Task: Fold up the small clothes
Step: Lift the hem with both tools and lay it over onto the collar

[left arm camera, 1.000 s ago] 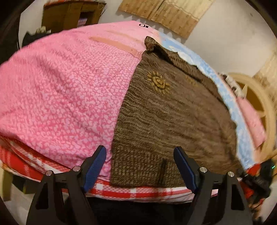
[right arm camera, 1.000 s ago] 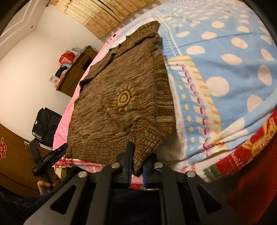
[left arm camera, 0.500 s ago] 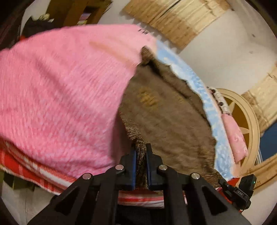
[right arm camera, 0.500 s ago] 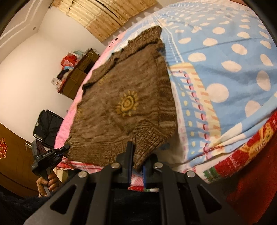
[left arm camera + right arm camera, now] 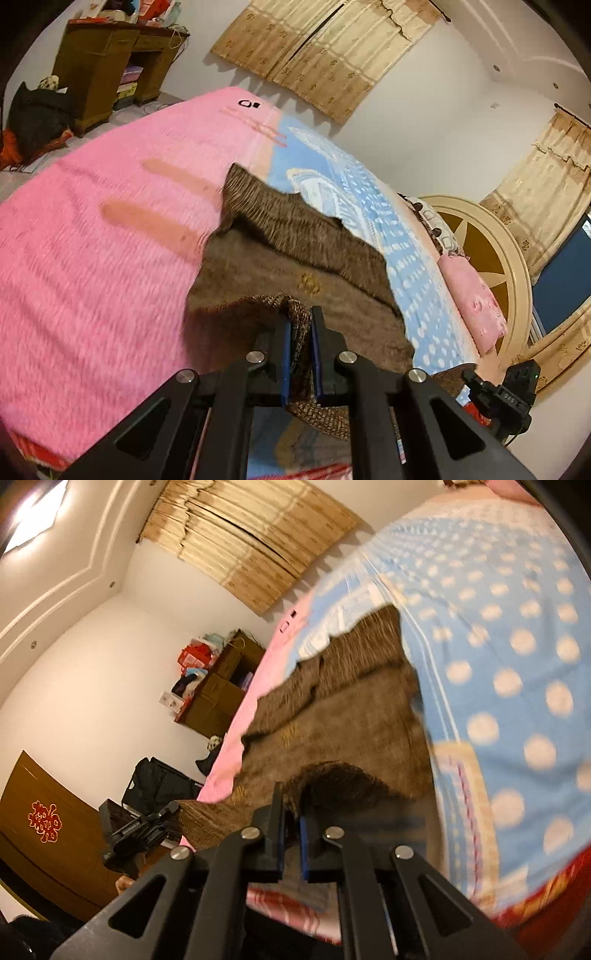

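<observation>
Brown knit sweater (image 5: 280, 266) spread on the bed (image 5: 92, 258), across the seam of pink and blue-dotted covers, hem edge raised off the bed. Left gripper (image 5: 300, 332) at 6 o'clock, fingers (image 5: 285, 347) clamped on one hem corner. Right gripper (image 5: 291, 819) likewise at 6 o'clock, pinching the other corner.

Wooden door: the dark brown wooden door (image 5: 55, 823) carries a red ornament (image 5: 45, 821) shaped like a Chinese character, probably double happiness.
Other gripper body: the black plastic gripper (image 5: 508, 397) in the left wrist view has small pale marks, too blurred to read.
Pink blanket: a small black mark (image 5: 248, 103), not readable.
</observation>
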